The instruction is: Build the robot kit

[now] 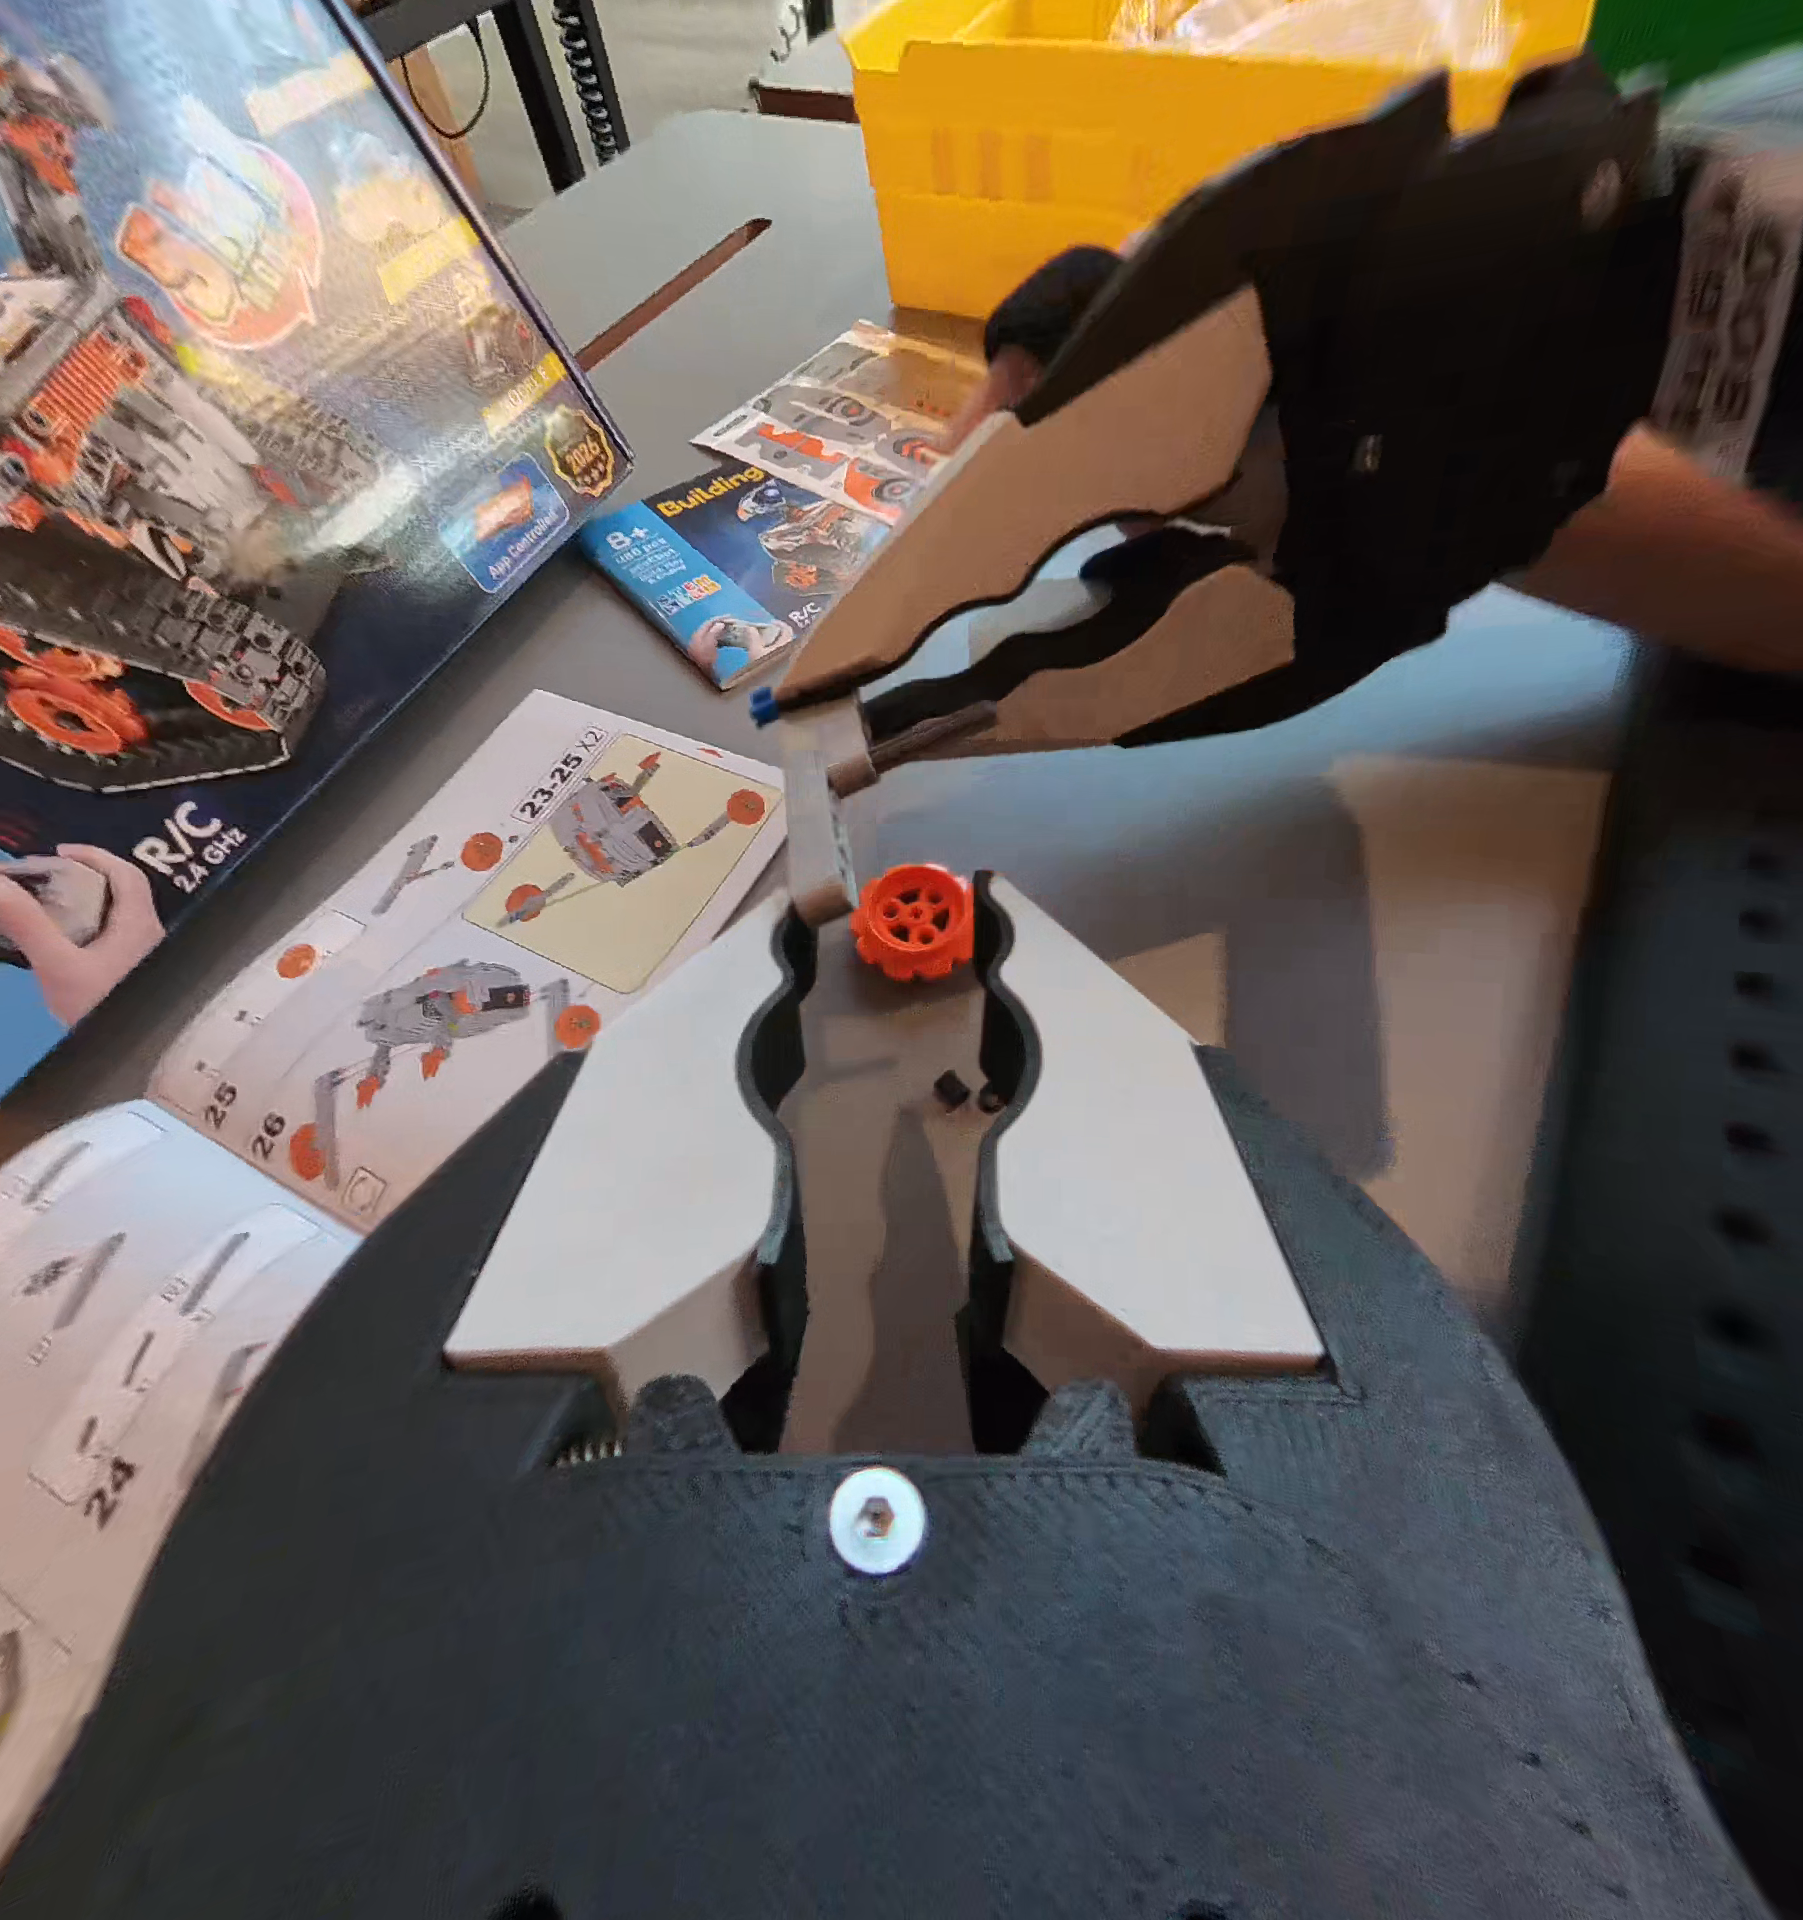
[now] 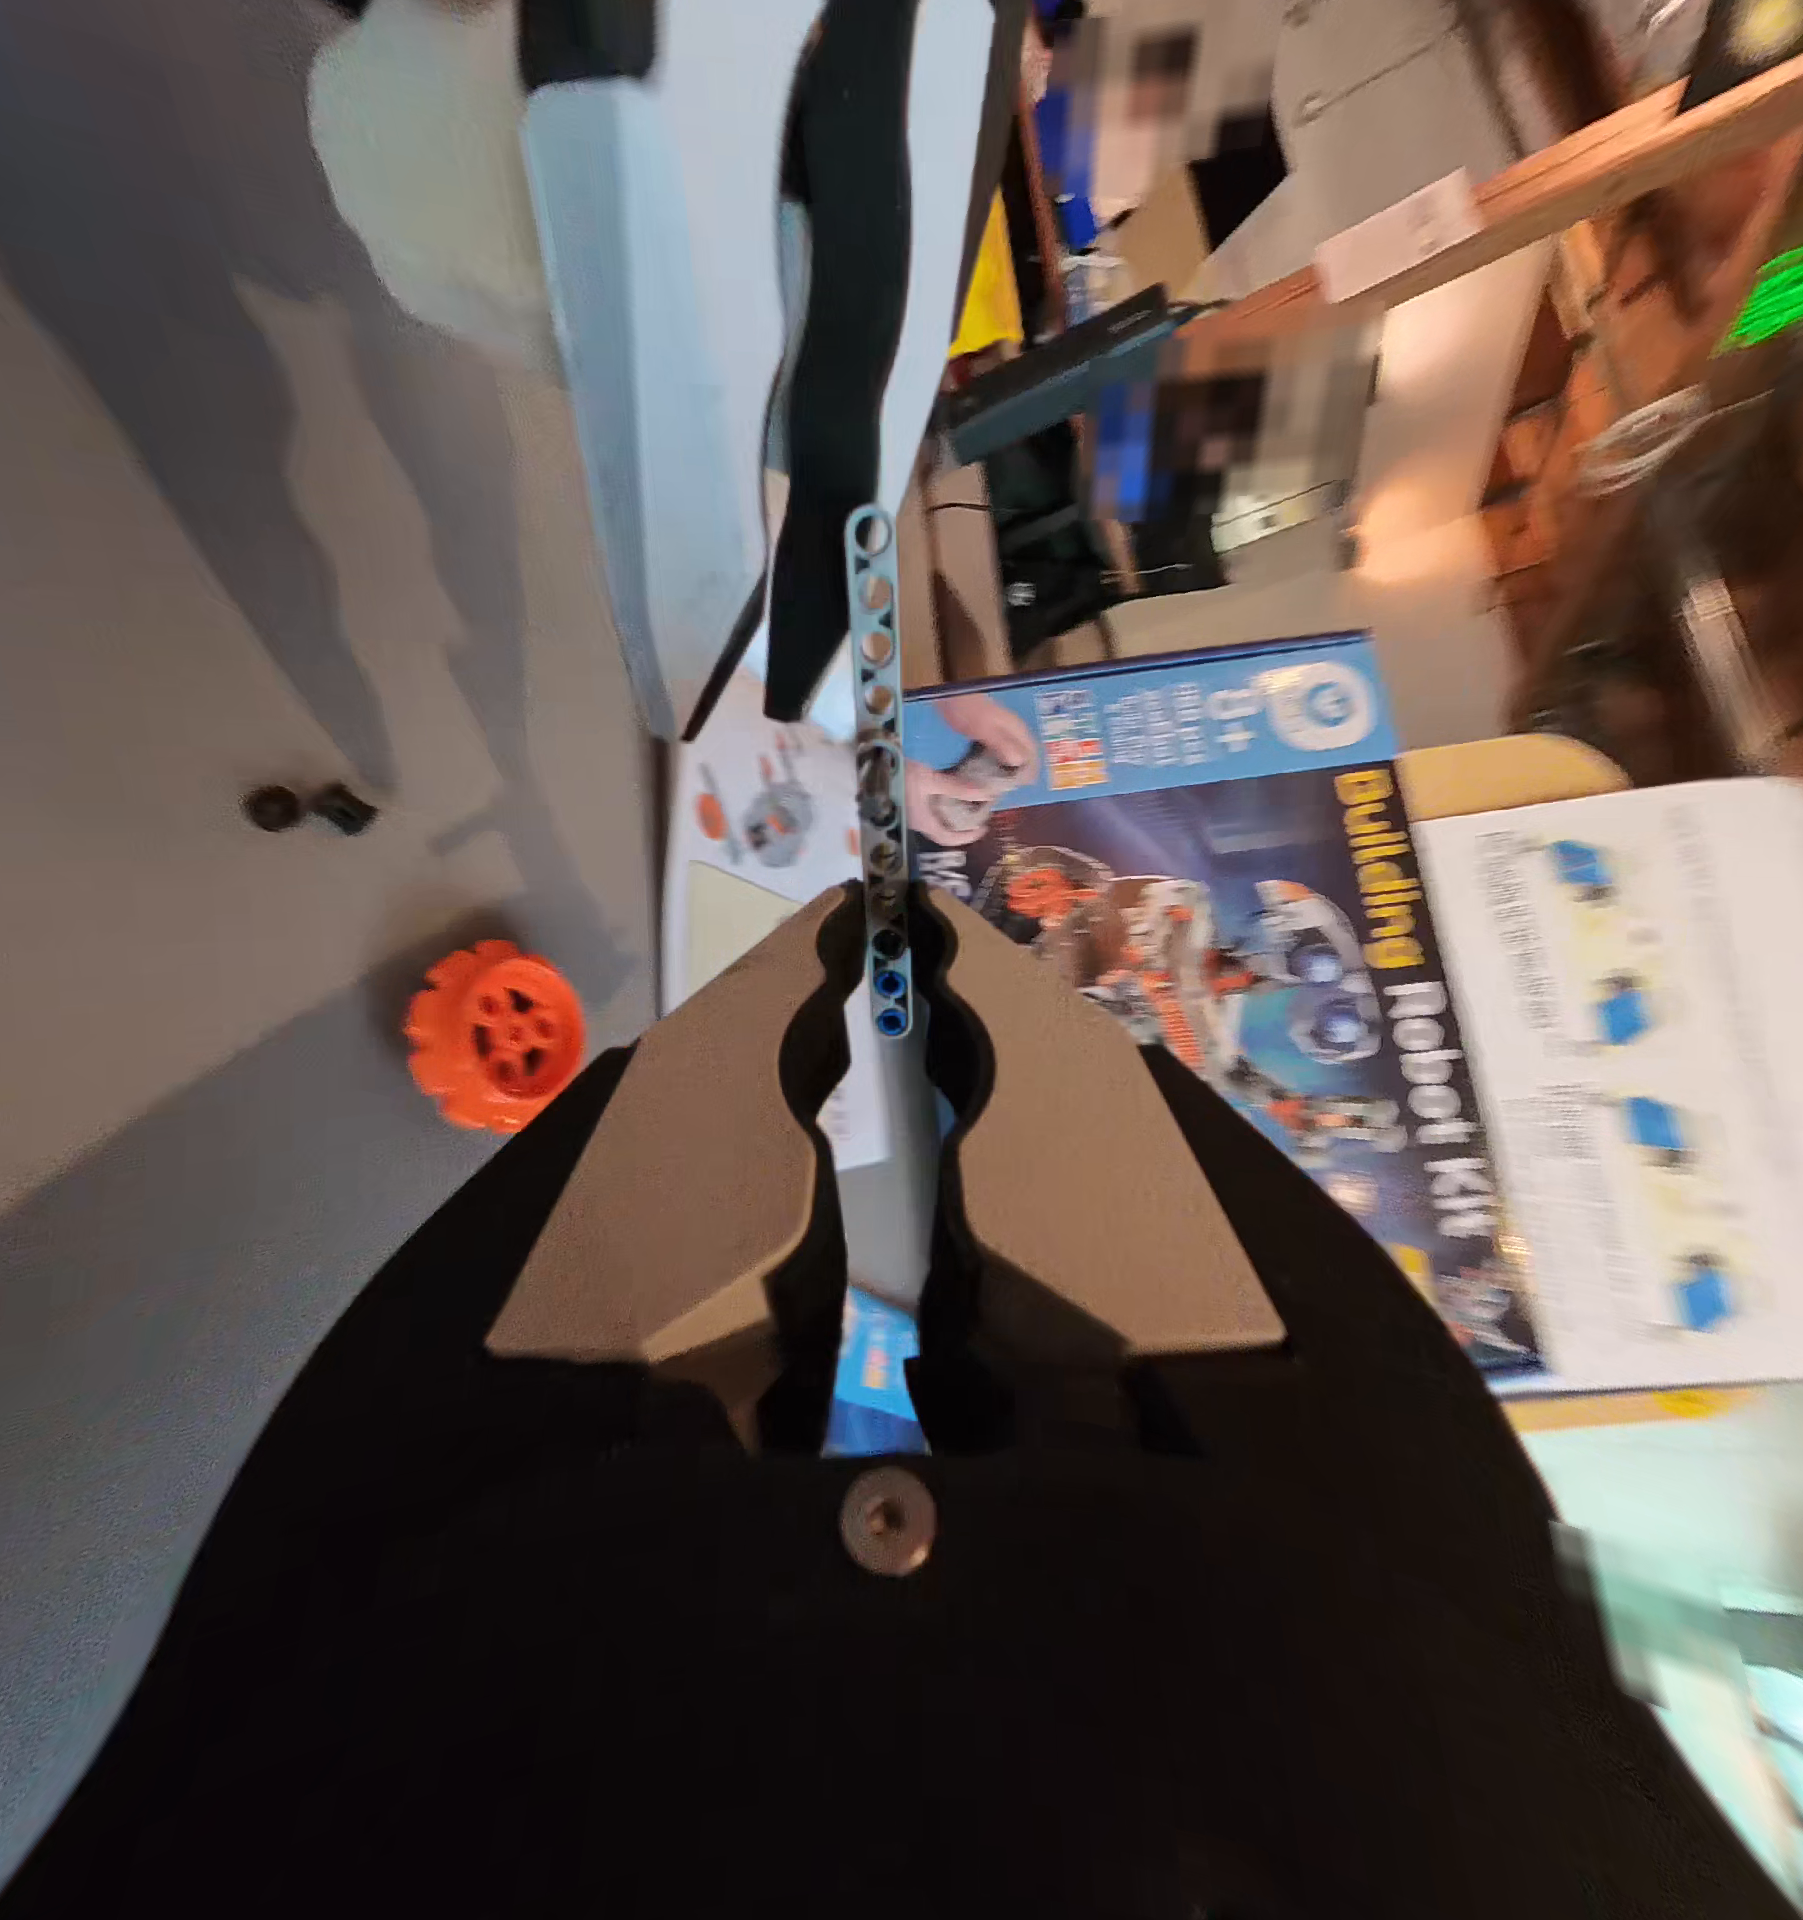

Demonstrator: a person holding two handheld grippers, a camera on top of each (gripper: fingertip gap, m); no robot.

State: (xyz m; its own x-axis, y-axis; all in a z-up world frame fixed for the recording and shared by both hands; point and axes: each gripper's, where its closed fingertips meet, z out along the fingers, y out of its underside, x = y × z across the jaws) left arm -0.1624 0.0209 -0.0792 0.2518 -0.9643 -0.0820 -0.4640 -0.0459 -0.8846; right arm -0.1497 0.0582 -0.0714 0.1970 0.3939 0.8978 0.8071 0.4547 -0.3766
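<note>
long grey perforated plastic beam (image 2: 881, 769): clamped at its blue-pinned end in right gripper (image 2: 886, 935), fingers nearly closed. orange toothed plastic wheel (image 1: 912, 922): on grey table (image 1: 1084, 831), at the tips of left gripper (image 1: 881, 914), fingers parted, holding nothing. 2 small black pins (image 1: 964, 1091) nearby. keep beam grip firm.

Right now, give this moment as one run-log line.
left hand-held gripper: open, at orange wheel | right hand-held gripper: shut on grey holed beam | table: two black pins

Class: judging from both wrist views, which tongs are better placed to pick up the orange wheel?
Left. The left tongs are open with the orange wheel between their tips; the right tongs are shut on the grey beam.
</note>
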